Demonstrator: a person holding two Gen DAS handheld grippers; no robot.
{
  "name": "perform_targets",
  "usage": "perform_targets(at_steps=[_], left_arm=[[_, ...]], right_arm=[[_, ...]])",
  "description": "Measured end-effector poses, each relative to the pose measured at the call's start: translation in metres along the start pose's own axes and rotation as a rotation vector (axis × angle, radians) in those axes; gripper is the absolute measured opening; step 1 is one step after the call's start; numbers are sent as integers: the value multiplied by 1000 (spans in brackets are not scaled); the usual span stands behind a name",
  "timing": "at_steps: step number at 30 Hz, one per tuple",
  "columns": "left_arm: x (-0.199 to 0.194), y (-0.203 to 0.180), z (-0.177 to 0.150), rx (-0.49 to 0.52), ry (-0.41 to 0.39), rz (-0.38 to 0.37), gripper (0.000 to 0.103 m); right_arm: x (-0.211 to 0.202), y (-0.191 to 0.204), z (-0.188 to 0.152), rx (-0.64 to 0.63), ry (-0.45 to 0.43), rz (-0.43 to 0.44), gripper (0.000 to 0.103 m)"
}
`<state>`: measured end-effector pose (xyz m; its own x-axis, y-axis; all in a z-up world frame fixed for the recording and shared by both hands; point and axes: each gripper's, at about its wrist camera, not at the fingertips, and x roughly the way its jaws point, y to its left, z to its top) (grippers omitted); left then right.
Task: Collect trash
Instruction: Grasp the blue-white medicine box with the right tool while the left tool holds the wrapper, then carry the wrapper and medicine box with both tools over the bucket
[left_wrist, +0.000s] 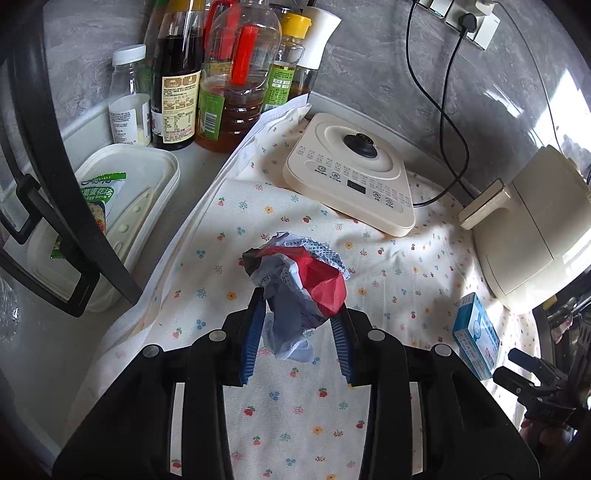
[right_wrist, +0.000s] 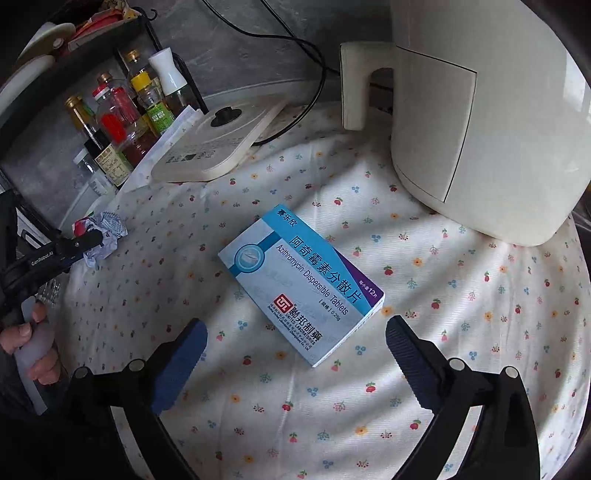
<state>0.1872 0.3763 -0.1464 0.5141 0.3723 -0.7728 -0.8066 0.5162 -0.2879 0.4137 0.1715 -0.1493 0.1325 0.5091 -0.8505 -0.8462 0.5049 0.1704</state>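
Observation:
A crumpled red, white and grey wrapper (left_wrist: 306, 269) sits between the blue pads of my left gripper (left_wrist: 300, 301), which is shut on it over the flowered cloth (left_wrist: 295, 406). The right wrist view shows that same gripper (right_wrist: 88, 240) at the far left with the wrapper (right_wrist: 109, 230) at its tip. A blue and white tablet box (right_wrist: 299, 284) lies flat on the cloth. My right gripper (right_wrist: 295, 326) stands open just short of the box's near corner, one finger on each side, with nothing between the pads. The box (left_wrist: 476, 336) also appears at the right of the left wrist view.
A cream appliance base (left_wrist: 351, 173) with a black cord and a cream air fryer (right_wrist: 480, 122) stand at the back of the cloth. Several sauce and oil bottles (left_wrist: 229, 74) crowd the back left corner. A white lidded container (left_wrist: 122, 177) and a black rack (left_wrist: 55, 147) are at the left.

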Motion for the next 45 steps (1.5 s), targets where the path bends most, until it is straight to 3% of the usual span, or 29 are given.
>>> perform_targets(at_steps=[10,16,22,24,28,31,38,45], left_arm=[[-30,25,-19,-76,-41,42,35],[-46,50,-35,-130,-50,68,35],[-57,69,-39,-153,-59,78,35],[-56,69,-37,-146,-58,71,35],[-50,63,-32,-110,-45,39,35],[-43,53,-26,-65,-33,2,35],[-23,22,-19,60,18,-102,35],[0,-28,-22,232,88,-219,35]], right_arm=[[38,6,17,-136,58,-85,95],[53,11,34,-145,55,-142,95],[57,16,38,-138,67,-141,95],[54,18,34,-129,73,-110,90],[43,25,18,-125,75,-88,84],[34,24,6,-106,71,-83,63],[2,9,-21,32,26,-111,63],[-48,-16,-69,206,-43,-186,63]])
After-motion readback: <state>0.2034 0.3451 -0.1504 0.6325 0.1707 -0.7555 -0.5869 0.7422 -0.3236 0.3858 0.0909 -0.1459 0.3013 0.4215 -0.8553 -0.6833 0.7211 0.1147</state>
